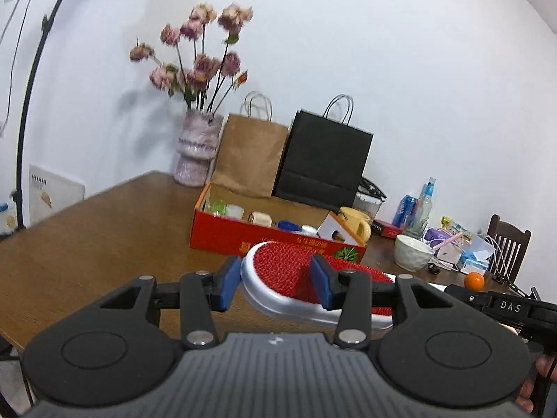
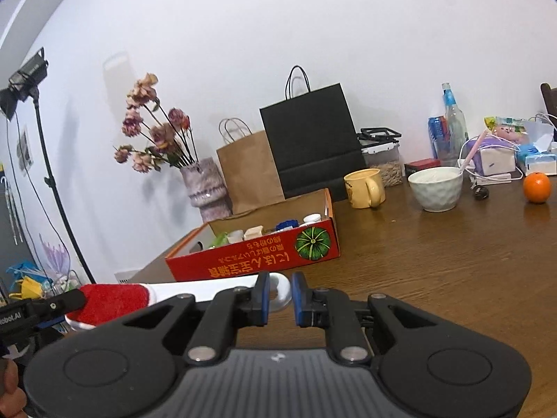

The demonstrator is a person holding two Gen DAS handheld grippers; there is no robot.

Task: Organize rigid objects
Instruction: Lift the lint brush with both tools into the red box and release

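The left gripper (image 1: pixel 275 282) clamps the lint brush's (image 1: pixel 296 278) red head; the right gripper (image 2: pixel 280 296) pinches its white handle, near the desk's (image 2: pixel 452 261) front edge.

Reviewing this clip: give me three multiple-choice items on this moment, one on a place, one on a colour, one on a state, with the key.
1. Where does the red cardboard box sit?
A. on the wooden table
B. on a chair
C. on the floor

2. What colour is the brush's bristle face?
A. green
B. red
C. yellow

3. How is the brush held?
A. by the left tool alone
B. lying free on the table
C. by both tools, the right tool at the white handle end

Key: 1 A, the box rests on the tabletop before the paper bags; 2 B, red bristles in a white frame; 3 C, each wrist view shows pads on it.
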